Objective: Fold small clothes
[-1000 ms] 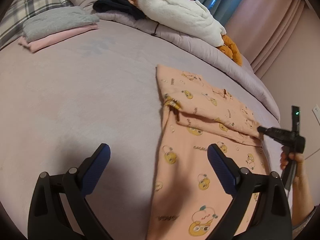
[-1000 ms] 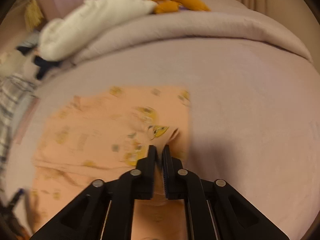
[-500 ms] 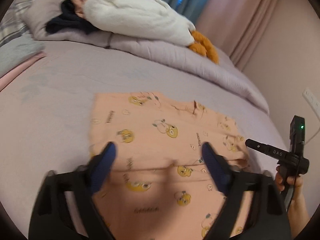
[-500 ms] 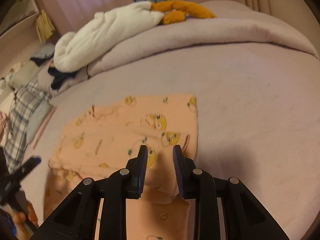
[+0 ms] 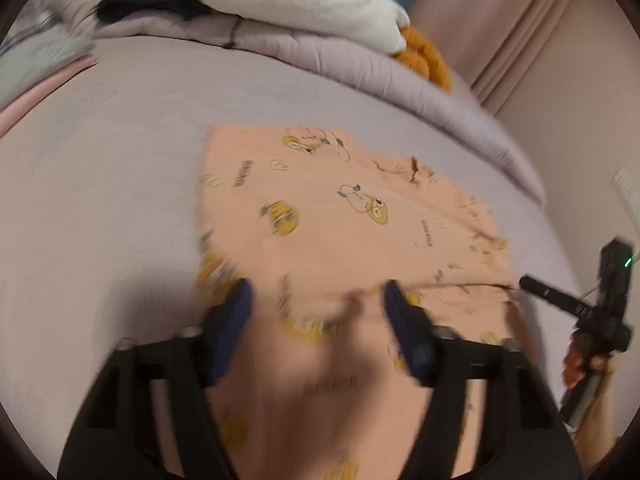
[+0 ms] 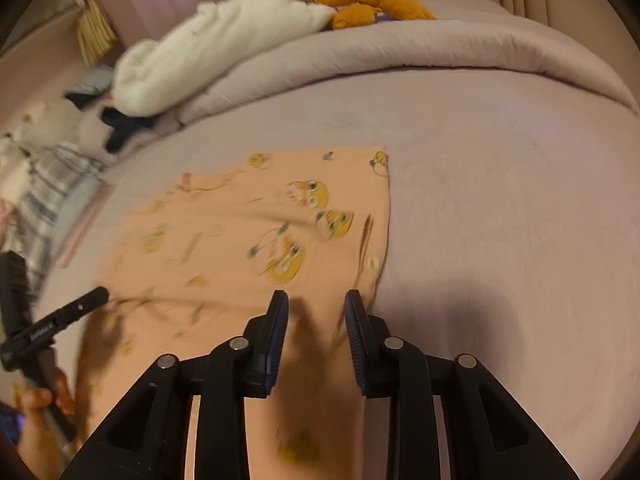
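A peach cotton garment printed with yellow cartoon chicks [image 5: 340,216] lies spread flat on the mauve bed sheet [image 5: 100,184], its upper part folded over the lower. The left claw [image 5: 316,300] hangs above the garment's near fold, jaws wide apart and empty. The right claw [image 6: 316,300] is over the garment's right edge, jaws parted, gripping nothing. A white fleece blanket [image 6: 208,44] rests on the rolled quilt [image 6: 440,48] behind.

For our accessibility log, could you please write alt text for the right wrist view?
The open right gripper hovers over the near edge of a peach cartoon-print garment lying flat on a lilac bed. The left gripper reaches in from the left.
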The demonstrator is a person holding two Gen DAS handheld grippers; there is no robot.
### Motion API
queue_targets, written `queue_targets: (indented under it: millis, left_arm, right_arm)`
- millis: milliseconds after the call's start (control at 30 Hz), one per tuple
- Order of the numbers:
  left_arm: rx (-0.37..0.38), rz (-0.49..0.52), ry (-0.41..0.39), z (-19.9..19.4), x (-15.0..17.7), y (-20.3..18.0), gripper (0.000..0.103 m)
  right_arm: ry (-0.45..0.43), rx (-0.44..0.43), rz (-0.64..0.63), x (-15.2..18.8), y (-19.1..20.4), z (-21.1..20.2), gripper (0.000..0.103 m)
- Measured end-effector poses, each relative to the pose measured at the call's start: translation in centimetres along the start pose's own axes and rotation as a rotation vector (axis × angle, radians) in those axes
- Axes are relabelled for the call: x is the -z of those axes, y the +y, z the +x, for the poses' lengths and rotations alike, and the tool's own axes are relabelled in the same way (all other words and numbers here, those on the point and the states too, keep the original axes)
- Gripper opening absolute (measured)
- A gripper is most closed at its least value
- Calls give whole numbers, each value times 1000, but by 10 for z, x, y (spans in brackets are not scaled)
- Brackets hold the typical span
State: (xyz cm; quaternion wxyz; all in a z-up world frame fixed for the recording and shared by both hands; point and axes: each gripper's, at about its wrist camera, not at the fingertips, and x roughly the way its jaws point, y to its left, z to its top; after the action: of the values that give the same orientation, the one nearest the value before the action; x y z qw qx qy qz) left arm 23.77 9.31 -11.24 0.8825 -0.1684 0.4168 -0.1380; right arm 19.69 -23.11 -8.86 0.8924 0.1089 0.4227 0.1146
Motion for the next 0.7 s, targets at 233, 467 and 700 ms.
queue_targets:
  millis: [233,467,700]
  left_arm:
    - [94,-194,60,-59,55,57,82]
    - [318,-296,116,-107,111,70,82]
    - [373,-257,175,-119,139,55,83]
  right_arm:
    - [-2,-74,129,61,-36,-52,30]
    - [103,-220,238,112,-47,-70,39]
    - [184,-314,215,136,-25,-68,47]
